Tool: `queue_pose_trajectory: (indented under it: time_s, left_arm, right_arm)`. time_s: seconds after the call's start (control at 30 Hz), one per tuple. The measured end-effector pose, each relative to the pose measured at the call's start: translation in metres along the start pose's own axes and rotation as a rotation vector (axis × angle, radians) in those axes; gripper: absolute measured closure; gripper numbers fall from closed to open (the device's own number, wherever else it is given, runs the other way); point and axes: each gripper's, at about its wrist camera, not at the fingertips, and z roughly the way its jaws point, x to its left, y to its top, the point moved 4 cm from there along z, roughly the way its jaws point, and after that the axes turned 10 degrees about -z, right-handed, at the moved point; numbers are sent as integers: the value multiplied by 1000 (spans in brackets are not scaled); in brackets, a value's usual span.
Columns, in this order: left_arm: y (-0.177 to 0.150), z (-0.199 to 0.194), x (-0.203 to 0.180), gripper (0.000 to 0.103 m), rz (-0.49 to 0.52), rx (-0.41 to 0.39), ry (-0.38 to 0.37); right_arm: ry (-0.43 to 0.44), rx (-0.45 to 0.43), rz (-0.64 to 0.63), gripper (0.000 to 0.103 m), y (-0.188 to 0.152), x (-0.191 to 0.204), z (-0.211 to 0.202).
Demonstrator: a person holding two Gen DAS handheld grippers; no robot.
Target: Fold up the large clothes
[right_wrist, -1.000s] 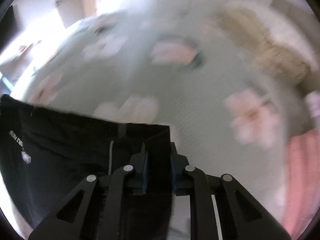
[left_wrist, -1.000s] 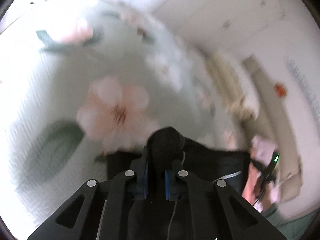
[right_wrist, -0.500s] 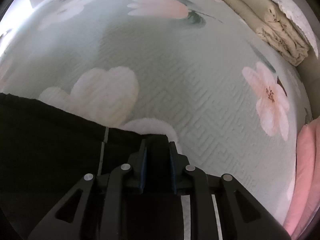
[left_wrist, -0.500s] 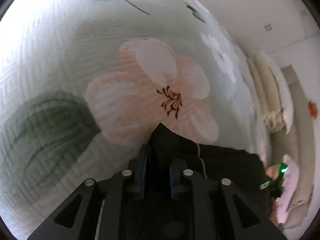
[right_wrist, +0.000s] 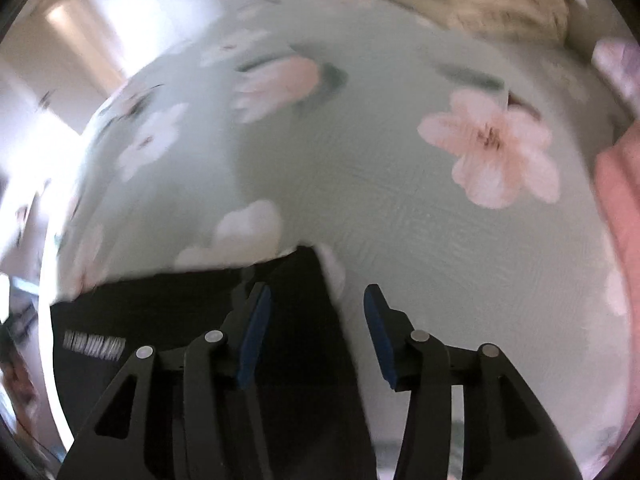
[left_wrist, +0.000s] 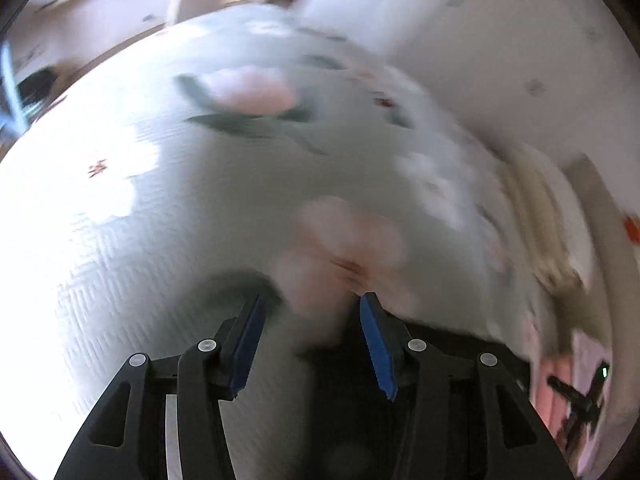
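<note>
A black garment [right_wrist: 168, 320] with small white lettering lies flat on the pale green floral bedspread [right_wrist: 380, 184]. In the right wrist view its far corner reaches between the fingers of my right gripper [right_wrist: 316, 300], which is open and holds nothing. In the left wrist view my left gripper [left_wrist: 310, 312] is open and empty above the bedspread [left_wrist: 200, 208]; the black garment [left_wrist: 348, 392] lies low between and under its fingers. Both views are blurred by motion.
Folded beige bedding [right_wrist: 480, 0] lies at the far edge of the bed, also in the left wrist view [left_wrist: 536, 208]. A pink cloth [right_wrist: 620, 200] lies at the right. The other gripper [left_wrist: 580, 404] shows at the left view's lower right.
Both grippers have opened and let go of the black garment, which now lies on the bedspread. Both have lifted and pulled back, so more of the bed shows.
</note>
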Motion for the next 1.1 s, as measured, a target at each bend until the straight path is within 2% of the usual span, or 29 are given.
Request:
queue_pose_trajectory:
  time_s: [0.13, 0.23, 0.3, 0.37, 0.47, 0.53, 0.6, 0.7, 0.8, 0.83, 0.87, 0.97, 1.03, 1.1]
  left_arm:
    - [-64, -23, -62, 52, 149, 48, -58]
    - [-123, -21, -103, 52, 241, 103, -66]
    - [-156, -11, -122, 52, 301, 132, -28]
    - [-190, 2, -133, 52, 345, 166, 2]
    - [-231, 45, -133, 51, 401, 219, 115]
    - [-237, 68, -116, 50, 346, 233, 124]
    - [-234, 80, -107, 50, 297, 241, 109]
    - [-235, 80, -118, 50, 343, 226, 164]
    - [-235, 72, -125, 50, 346, 214, 168]
    - [-233, 64, -128, 50, 340, 205, 150]
    - [-230, 59, -131, 50, 339, 196, 131]
    - [-226, 41, -140, 50, 309, 180, 50]
    - [-228, 33, -143, 50, 269, 188, -7]
    - [-237, 26, -147, 50, 273, 187, -29]
  right_arm:
    - [16, -26, -213, 52, -30, 76, -47]
    - [69, -2, -265, 52, -51, 114, -51]
    - [114, 22, -271, 52, -65, 134, -44]
    - [112, 58, -294, 52, -79, 149, -29]
    - [74, 141, -320, 53, -99, 162, 13]
    - [64, 183, -309, 53, -109, 160, 45]
    - [67, 177, -286, 53, -110, 158, 57]
    - [55, 171, -276, 53, -109, 156, 58]
    - [98, 184, -235, 53, -106, 148, 49]
    - [122, 179, -219, 53, -102, 146, 40]
    - [171, 139, -208, 53, -94, 145, 24]
    - [190, 19, -224, 53, -65, 149, -8]
    - [217, -5, -229, 53, -47, 158, -7]
    - [208, 11, -245, 53, -32, 168, 12]
